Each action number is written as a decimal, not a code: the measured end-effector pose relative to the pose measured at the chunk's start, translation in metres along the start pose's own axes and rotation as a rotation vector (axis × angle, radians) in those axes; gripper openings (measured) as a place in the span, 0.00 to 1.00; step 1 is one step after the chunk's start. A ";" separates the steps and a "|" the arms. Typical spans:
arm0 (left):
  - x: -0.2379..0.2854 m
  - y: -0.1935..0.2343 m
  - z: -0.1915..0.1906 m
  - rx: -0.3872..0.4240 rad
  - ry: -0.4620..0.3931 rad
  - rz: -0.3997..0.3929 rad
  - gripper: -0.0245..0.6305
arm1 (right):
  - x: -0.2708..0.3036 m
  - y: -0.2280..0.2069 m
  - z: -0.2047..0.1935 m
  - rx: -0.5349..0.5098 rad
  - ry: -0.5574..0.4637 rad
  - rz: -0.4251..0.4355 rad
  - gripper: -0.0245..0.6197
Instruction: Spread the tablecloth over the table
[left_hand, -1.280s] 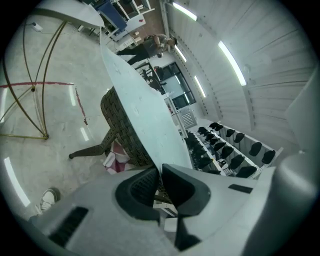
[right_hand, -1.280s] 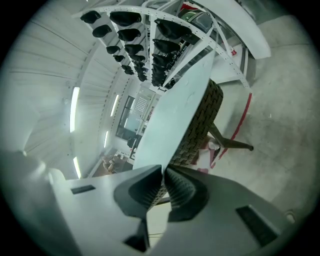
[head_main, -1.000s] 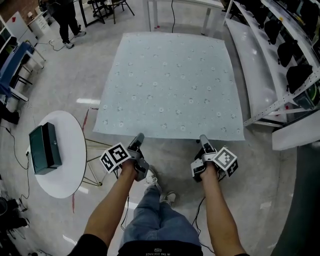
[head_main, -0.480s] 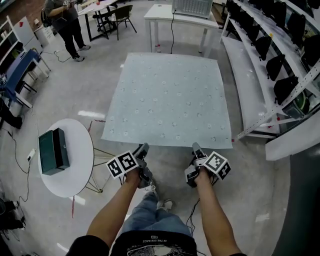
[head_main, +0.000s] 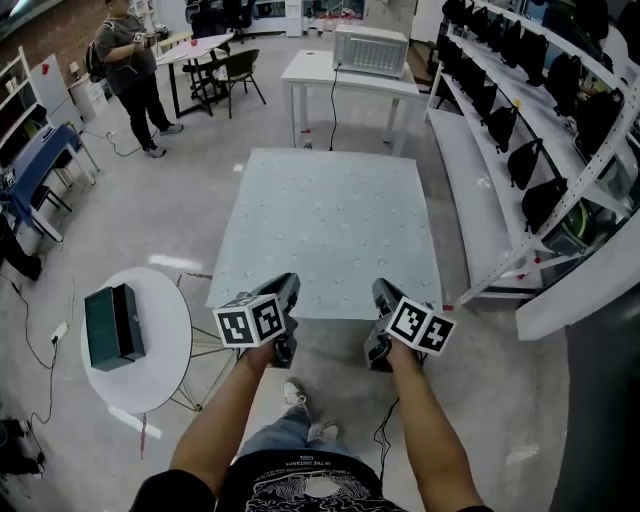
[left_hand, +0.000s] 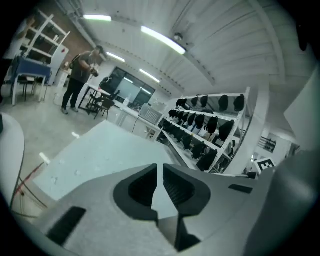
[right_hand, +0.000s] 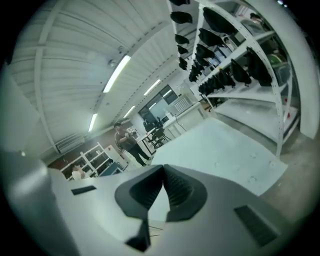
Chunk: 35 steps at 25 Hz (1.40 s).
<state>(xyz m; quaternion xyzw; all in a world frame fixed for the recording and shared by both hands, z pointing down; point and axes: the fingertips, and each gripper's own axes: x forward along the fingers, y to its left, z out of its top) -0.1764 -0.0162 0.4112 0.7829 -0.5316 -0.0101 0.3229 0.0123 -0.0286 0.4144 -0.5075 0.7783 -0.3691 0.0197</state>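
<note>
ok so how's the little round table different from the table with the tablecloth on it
Shape: the round table has a circular top; the table under the tablecloth is four-sided and looks larger.
Cover: the round table's top is bare white; the other table is hidden under the pale patterned tablecloth.
Load: a dark green box sits on the round table; nothing stands on the tablecloth.
Both stand on the same grey floor.

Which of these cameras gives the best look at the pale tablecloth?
The head view: it looks down on the whole tablecloth, all four sides in sight, lying flat. Each gripper view shows only part of it, seen low and slanted.
</note>
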 end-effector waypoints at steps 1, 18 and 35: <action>-0.002 -0.005 0.013 0.041 -0.010 -0.004 0.09 | -0.002 0.009 0.011 -0.046 -0.013 0.000 0.05; -0.007 -0.034 0.129 0.551 -0.057 0.008 0.04 | 0.002 0.107 0.104 -0.593 -0.124 0.024 0.05; 0.008 -0.015 0.154 0.544 -0.064 0.011 0.04 | 0.031 0.110 0.119 -0.663 -0.117 0.012 0.05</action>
